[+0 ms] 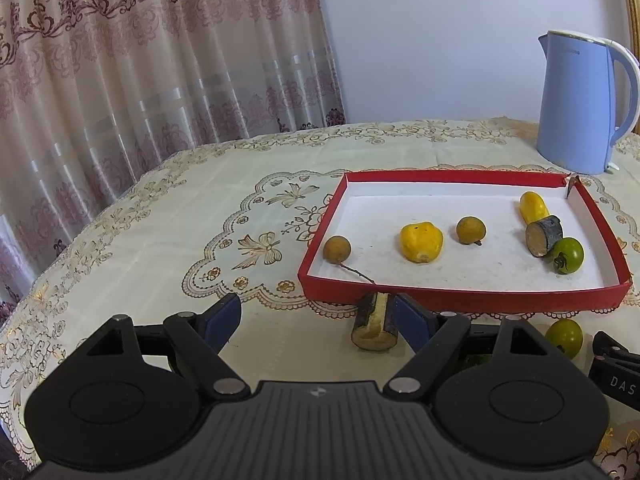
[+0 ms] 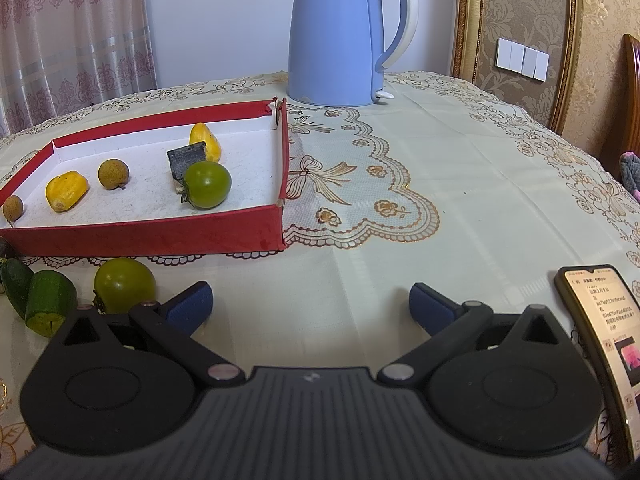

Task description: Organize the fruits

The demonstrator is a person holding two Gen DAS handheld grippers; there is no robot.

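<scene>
A red tray (image 1: 460, 303) (image 2: 160, 236) with a white floor holds two brown longans (image 1: 337, 249) (image 1: 471, 230), two yellow fruits (image 1: 421, 241) (image 1: 533, 205), a dark sugarcane piece (image 1: 543, 235) and a green tomato (image 1: 567, 255) (image 2: 207, 184). My left gripper (image 1: 316, 316) is open; a second sugarcane piece (image 1: 374, 322) lies on the cloth just inside its right finger. Another green tomato (image 1: 564, 338) (image 2: 124, 285) and cut cucumber pieces (image 2: 50, 303) lie in front of the tray. My right gripper (image 2: 310, 306) is open and empty over bare cloth.
A blue electric kettle (image 1: 578, 104) (image 2: 340, 32) stands behind the tray's far right corner. A phone (image 2: 600, 320) with its screen lit lies at the right. A curtain (image 1: 140, 60) hangs past the table's far left edge. A wooden chair back (image 2: 632, 100) is at the right.
</scene>
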